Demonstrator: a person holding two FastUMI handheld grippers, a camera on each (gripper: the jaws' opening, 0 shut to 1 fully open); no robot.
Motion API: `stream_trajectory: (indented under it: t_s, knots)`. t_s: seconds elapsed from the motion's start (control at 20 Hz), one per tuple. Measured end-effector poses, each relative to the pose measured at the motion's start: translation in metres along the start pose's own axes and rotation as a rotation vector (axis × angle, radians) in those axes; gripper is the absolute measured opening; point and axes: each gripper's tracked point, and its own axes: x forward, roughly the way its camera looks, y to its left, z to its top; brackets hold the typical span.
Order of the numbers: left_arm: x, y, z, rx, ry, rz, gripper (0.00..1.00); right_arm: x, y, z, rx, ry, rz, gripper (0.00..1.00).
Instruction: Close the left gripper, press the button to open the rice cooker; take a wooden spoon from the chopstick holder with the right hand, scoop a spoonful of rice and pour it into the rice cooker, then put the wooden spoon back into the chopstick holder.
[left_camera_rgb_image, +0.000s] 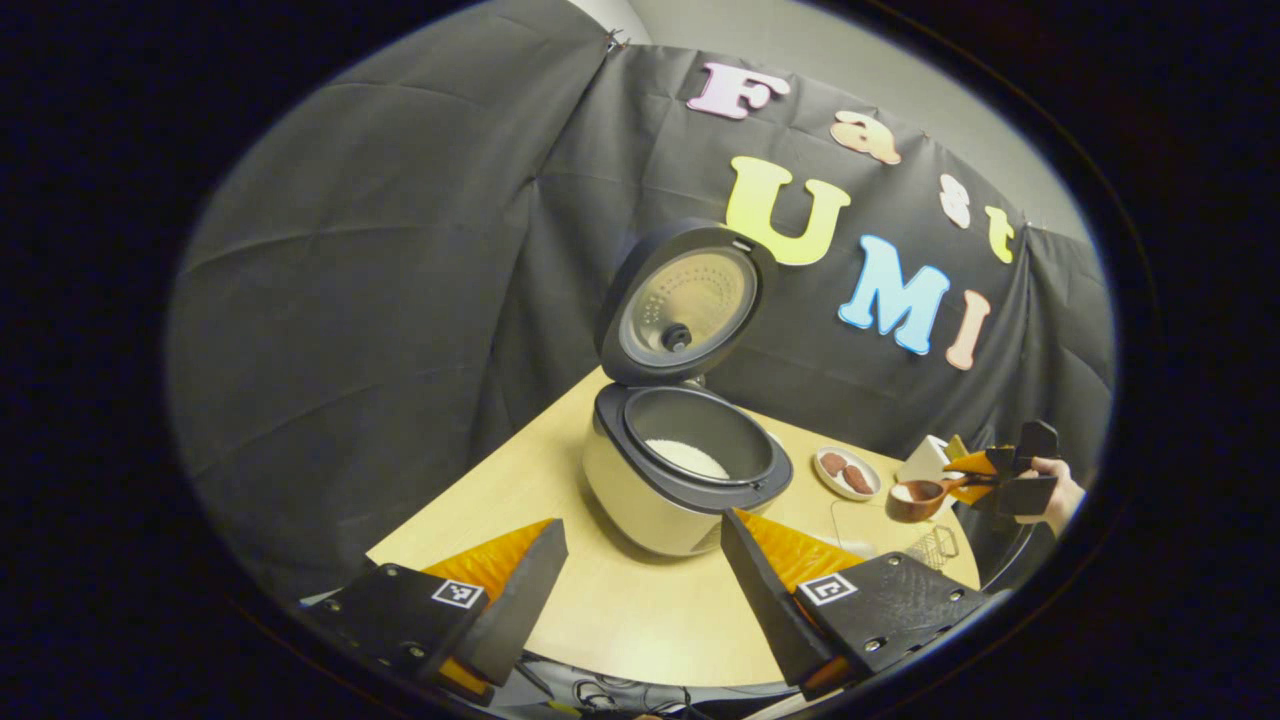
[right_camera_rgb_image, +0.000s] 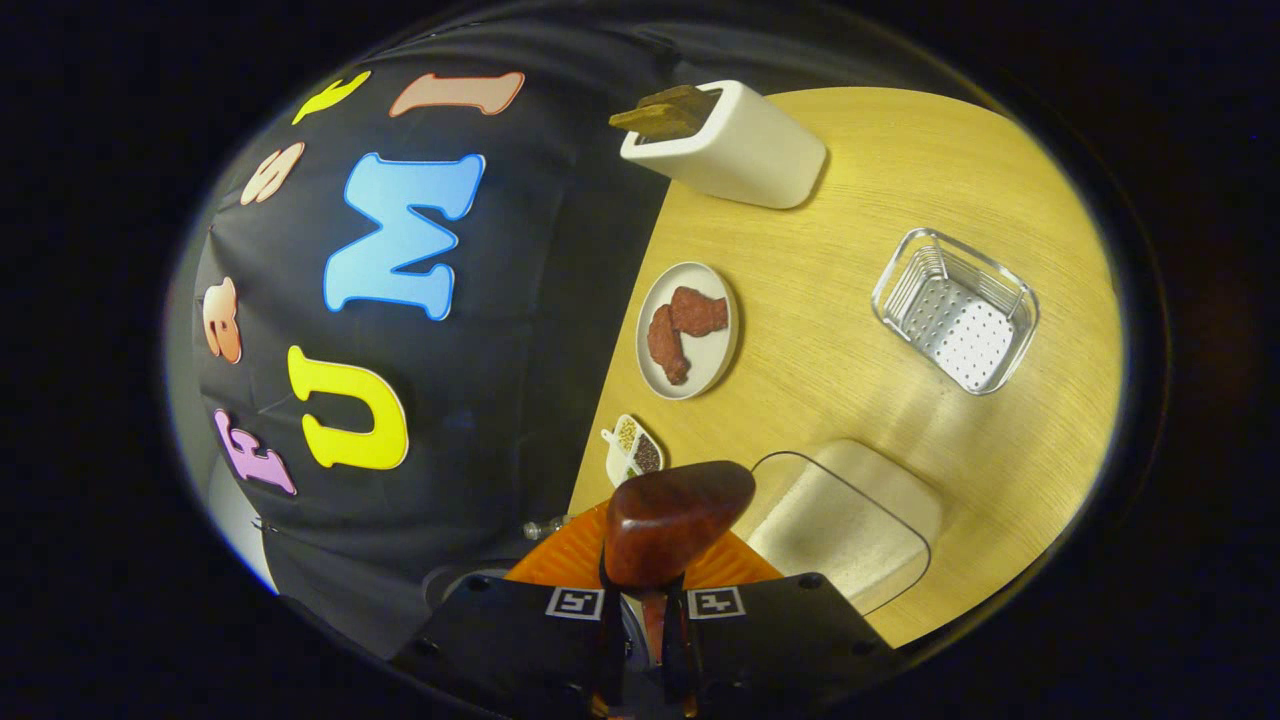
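The right claw (right_camera_rgb_image: 645, 590) is squeezed tight on the wooden spoon (right_camera_rgb_image: 675, 520), held over the far right of the counter (right_camera_rgb_image: 900, 150). The left claw (left_camera_rgb_image: 640, 570) is wide and holds nothing. Just past it sits the rice cooker (left_camera_rgb_image: 680, 470), lid up, with some rice inside. I think the spoon must go back in the chopstick holder (right_camera_rgb_image: 745, 150) next.
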Motion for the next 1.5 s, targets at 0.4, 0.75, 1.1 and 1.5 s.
stream_trajectory:
  t_s: [0.4,0.75,1.1,1.5]
  knots:
    - [-0.001,0.014,-0.001,-0.038,-0.011,0.048,0.98,0.026,0.091,-0.046,-0.088,0.119,0.094,0.16]
    - [-0.003,0.042,0.003,-0.097,-0.032,0.120,0.98,0.063,0.153,-0.120,-0.207,0.247,0.153,0.16]
    - [0.001,0.076,0.010,-0.134,-0.050,0.195,0.98,0.125,0.158,-0.184,-0.415,0.307,0.093,0.12]
    - [-0.002,0.104,0.005,-0.170,-0.039,0.258,0.98,0.166,0.144,-0.194,-0.737,0.249,0.028,0.16]
